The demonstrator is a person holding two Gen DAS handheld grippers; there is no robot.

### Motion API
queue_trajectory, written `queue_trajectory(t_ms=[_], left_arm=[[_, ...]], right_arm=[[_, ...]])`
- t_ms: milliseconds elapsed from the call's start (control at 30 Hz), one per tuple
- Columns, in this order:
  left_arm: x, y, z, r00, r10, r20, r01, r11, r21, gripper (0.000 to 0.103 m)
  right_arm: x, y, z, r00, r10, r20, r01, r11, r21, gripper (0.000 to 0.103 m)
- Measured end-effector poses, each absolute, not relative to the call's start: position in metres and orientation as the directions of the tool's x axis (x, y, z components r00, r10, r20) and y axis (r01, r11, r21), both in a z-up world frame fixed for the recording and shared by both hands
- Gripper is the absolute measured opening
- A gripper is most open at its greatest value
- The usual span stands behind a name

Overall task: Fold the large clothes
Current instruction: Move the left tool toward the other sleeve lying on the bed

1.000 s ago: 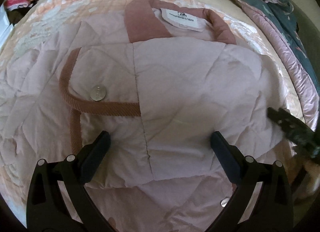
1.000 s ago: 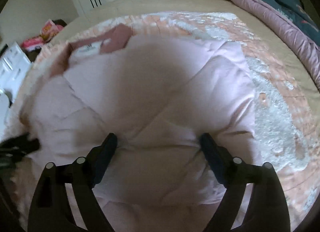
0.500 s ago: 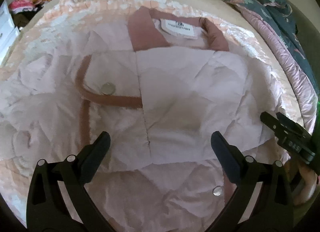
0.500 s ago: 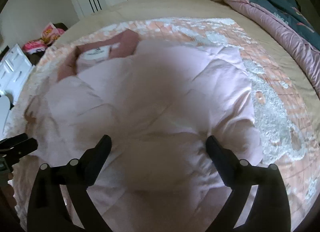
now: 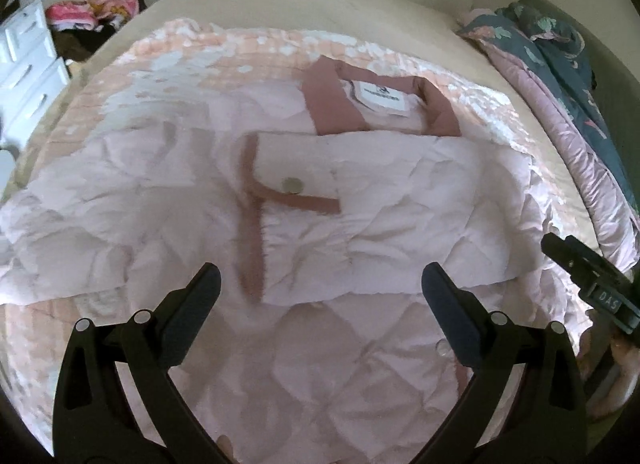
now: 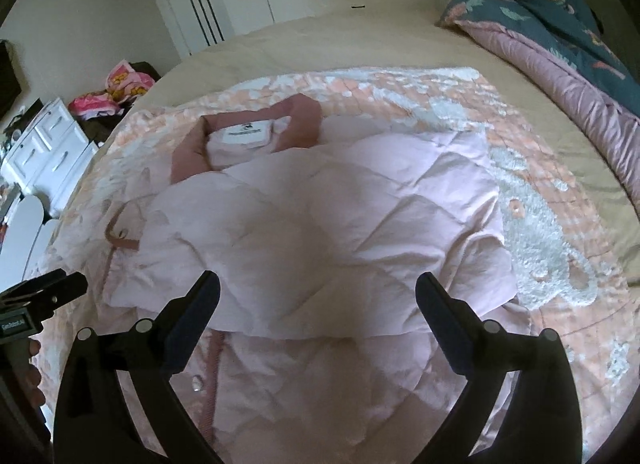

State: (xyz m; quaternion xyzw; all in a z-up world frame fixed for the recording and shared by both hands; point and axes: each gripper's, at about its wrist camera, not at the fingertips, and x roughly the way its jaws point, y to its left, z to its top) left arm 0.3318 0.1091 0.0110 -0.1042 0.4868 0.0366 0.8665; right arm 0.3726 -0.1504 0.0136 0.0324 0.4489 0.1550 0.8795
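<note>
Jacket: a pale pink quilted jacket (image 5: 360,200) lies spread on a peach blanket (image 5: 248,44) on the bed, filling the middle of both views; collar (image 5: 332,104) toward the upper centre of the frame, white label (image 5: 380,98) just inside it.
Fold so far: both sleeves appear folded across the chest; one cuff with rose trim and a snap (image 5: 291,185) sits mid-frame, the hem nearest the camera at the bottom.
Left claw: the left claw (image 5: 320,288) hangs above the lower body of the jacket, jaws wide apart, nothing between the pads.
Right claw: the right claw (image 6: 316,296) hangs over the folded sleeve, jaws opening and now very wide; fabric lies below them but is not pinched.
Handling: puffy, soft and light by the look of it; it will spring back and trap air, and the smooth shell may slide out of a shallow pinch.
Where to hold: probably the hem corners at the lower left and lower right, biting deep through the layers, or the firmer rose trim (image 5: 250,248).
Risk: lifting the hem could drag the sleeves out of place.
Nearby: a dark floral duvet (image 6: 560,16) lies well apart at the upper right.
</note>
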Motion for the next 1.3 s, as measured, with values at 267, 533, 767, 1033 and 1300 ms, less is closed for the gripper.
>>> queue_trajectory(t_ms=[267,533,767,1033,1300], left_arm=[[0.306,0.135,0.026,0.545,-0.001,-0.838,-0.194,0.973,-0.127,0.094],[0.282,0.168,0.035,0.558,0.046,-0.829,-0.248,0.962,-0.113,0.094],[0.264,0.198,0.038,0.564,0.079,-0.822,-0.299,0.947,-0.114,0.094],[0.245,0.228,0.039,0.569,0.101,-0.816,-0.357,0.924,-0.135,0.094],[0.226,0.264,0.033,0.562,0.138,-0.816,-0.435,0.888,-0.149,0.094]], right_arm=[[0.352,-0.123,0.035,0.56,0.33,-0.76,-0.294,0.937,0.19,0.098],[0.336,-0.089,0.051,0.563,0.367,-0.741,-0.351,0.917,0.188,0.099],[0.323,-0.056,0.065,0.567,0.394,-0.724,-0.405,0.898,0.172,0.099],[0.311,-0.018,0.076,0.564,0.431,-0.705,-0.46,0.872,0.165,0.099],[0.298,0.025,0.08,0.544,0.465,-0.698,-0.526,0.837,0.148,0.099]])
